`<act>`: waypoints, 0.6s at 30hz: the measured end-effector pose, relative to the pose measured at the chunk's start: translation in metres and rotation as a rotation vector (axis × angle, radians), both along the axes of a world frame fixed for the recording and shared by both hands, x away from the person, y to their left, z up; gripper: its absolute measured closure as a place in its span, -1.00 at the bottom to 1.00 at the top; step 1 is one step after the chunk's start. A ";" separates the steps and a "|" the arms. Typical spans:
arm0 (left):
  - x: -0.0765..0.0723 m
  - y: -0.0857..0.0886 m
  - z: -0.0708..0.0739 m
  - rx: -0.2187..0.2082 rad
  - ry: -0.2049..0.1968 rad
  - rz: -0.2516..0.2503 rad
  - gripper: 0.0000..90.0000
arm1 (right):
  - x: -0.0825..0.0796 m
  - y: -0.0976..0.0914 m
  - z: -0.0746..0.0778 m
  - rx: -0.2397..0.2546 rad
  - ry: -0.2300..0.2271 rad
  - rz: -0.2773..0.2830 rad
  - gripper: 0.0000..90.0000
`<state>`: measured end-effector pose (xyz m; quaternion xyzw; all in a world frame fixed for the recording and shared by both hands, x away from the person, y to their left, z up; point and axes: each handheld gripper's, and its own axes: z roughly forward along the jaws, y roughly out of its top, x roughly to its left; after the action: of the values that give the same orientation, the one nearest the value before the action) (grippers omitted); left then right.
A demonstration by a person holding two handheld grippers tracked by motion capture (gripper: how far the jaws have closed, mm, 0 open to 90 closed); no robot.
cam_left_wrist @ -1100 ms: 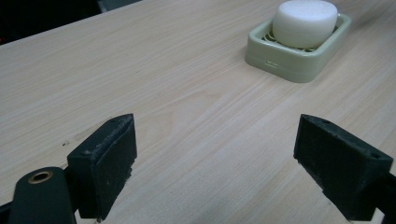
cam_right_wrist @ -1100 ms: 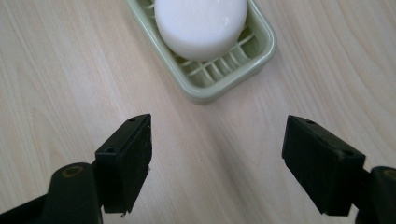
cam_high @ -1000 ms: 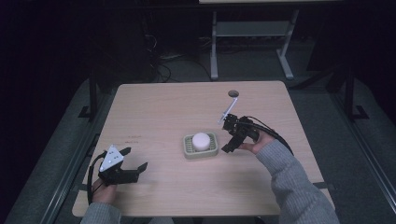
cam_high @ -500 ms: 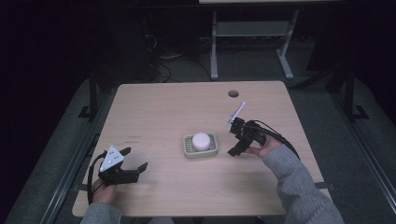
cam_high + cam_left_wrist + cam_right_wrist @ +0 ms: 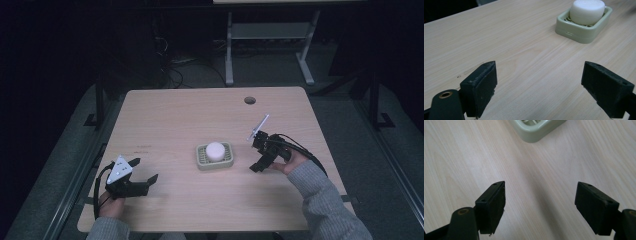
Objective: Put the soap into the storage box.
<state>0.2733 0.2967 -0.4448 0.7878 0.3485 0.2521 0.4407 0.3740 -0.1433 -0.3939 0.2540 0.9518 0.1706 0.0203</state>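
A pale green soap dish [image 5: 202,161] sits at the middle of the wooden table [image 5: 190,115], with a round white soap bar [image 5: 215,150] in it. My right gripper [image 5: 256,156] is just right of the dish, open and holding nothing, low over the wood. In the right gripper view its jaws [image 5: 540,207] are spread wide, and a corner of the dish [image 5: 536,130] is at the top edge. My left gripper [image 5: 144,171] stands open near the table's front left. From the left gripper view [image 5: 542,87], the dish [image 5: 584,33] and the soap [image 5: 587,11] lie far ahead to the right.
A round cable hole [image 5: 249,100] is near the table's far edge. Behind the table stands a metal desk frame [image 5: 229,50] on a dark floor with cables. Bare wood lies between my left gripper and the dish.
My right gripper has drawn back from the dish, a little to the right and toward the table's near edge. The left gripper, dish and soap have not moved.
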 end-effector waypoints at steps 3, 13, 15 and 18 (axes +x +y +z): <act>0.000 0.000 0.000 -0.003 -0.001 -0.001 -0.72 | -0.003 -0.002 0.001 -0.005 -0.002 -0.001 -0.46; 0.000 0.000 0.000 0.000 0.001 -0.001 -0.71 | -0.013 -0.016 -0.006 0.006 0.008 -0.022 -0.44; 0.000 0.000 0.000 0.001 0.000 -0.001 -0.71 | -0.017 -0.019 -0.007 0.013 0.003 -0.023 -0.43; 0.000 0.000 0.000 0.000 0.001 0.000 -0.72 | -0.020 -0.024 -0.010 0.021 0.003 -0.026 -0.43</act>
<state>0.2731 0.2966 -0.4449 0.7879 0.3488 0.2519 0.4405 0.3537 -0.1673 -0.4034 0.2670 0.9465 0.1801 0.0183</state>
